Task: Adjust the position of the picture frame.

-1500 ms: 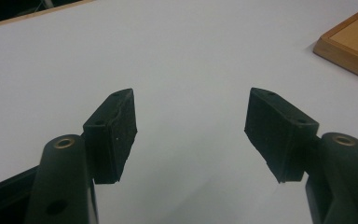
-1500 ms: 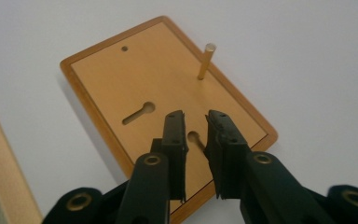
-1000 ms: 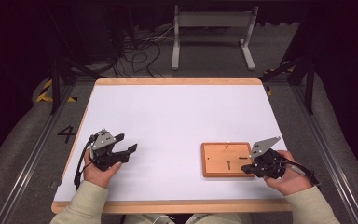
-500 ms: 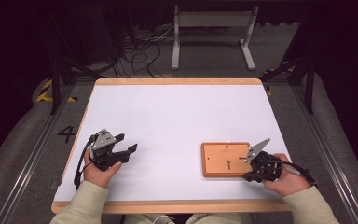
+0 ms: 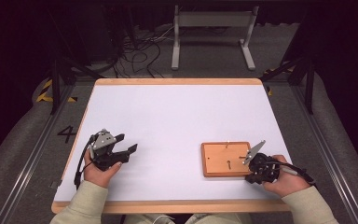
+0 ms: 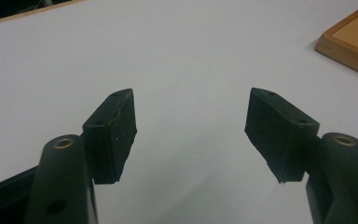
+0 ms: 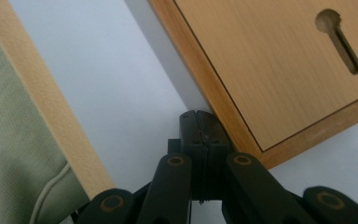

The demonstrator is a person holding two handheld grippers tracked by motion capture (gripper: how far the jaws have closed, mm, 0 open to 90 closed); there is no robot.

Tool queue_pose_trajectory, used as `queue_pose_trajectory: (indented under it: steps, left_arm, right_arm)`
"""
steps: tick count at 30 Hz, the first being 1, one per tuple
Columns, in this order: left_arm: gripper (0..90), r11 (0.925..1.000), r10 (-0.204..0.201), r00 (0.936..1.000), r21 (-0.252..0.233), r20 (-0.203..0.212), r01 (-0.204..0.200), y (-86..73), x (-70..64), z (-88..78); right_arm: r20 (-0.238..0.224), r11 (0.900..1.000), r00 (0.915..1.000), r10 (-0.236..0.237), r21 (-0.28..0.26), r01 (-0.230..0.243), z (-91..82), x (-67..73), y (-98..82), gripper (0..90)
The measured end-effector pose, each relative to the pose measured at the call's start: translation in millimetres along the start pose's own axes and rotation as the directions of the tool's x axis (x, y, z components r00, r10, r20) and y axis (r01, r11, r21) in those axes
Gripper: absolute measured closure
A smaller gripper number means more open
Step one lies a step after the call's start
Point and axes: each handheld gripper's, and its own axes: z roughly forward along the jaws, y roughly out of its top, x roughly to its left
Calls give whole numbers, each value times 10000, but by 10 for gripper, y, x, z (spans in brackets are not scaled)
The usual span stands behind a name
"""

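Observation:
A flat wooden board [image 5: 223, 158] with a keyhole-shaped slot [image 7: 338, 39] lies at the front right of the white table. My right gripper [image 5: 249, 176] is shut with nothing between its jaws. Its tips [image 7: 200, 119] rest low against the board's [image 7: 279, 70] edge, close to a corner. At the front left, my left gripper [image 5: 127, 143] is held just above the table, open. Its pads [image 6: 114, 130] stand wide apart over bare white surface, and a corner of the board [image 6: 349, 42] shows far off to the right.
The table's wooden front rim [image 5: 168, 205] runs close behind the right gripper, and a pale green sleeve [image 7: 9, 140] lies past it. Beyond the far edge are floor cables [image 5: 135, 51] and a metal stand [image 5: 212, 28].
The right gripper has shifted slightly toward the board's front right corner and tilted, its grey plate now pointing differently. The left gripper has stayed put.

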Motion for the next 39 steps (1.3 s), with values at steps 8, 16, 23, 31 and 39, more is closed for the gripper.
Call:
queue_pose_trajectory:
  steps: [8, 16, 23, 31, 39]
  left_arm:
    - [340, 10000, -3, 10000, 77, 23, 3, -2, -13, 18]
    - [340, 9999, 47, 10000, 98, 21, -47, -2, -22, 30]
    - [340, 9999, 50, 10000, 144, 14, -50, -6, -23, 39]
    - [340, 9998, 60, 10000, 192, 42, -61, -11, -26, 47]
    - [340, 9997, 82, 9999, 219, 66, -83, -15, -30, 54]
  right_arm:
    - [786, 9949, 9920, 987, -294, -967, -3, -138, -11, 900]
    - [1910, 9786, 9603, 2032, -720, -1928, 11, -299, 40, 900]
    - [2622, 9500, 9147, 3075, -1402, -2792, 47, -531, 119, 900]
    - [2789, 9298, 8902, 3602, -1851, -3182, 85, -709, 214, 900]
    - [2391, 8442, 8126, 5314, -2287, -4848, 19, -883, 175, 900]
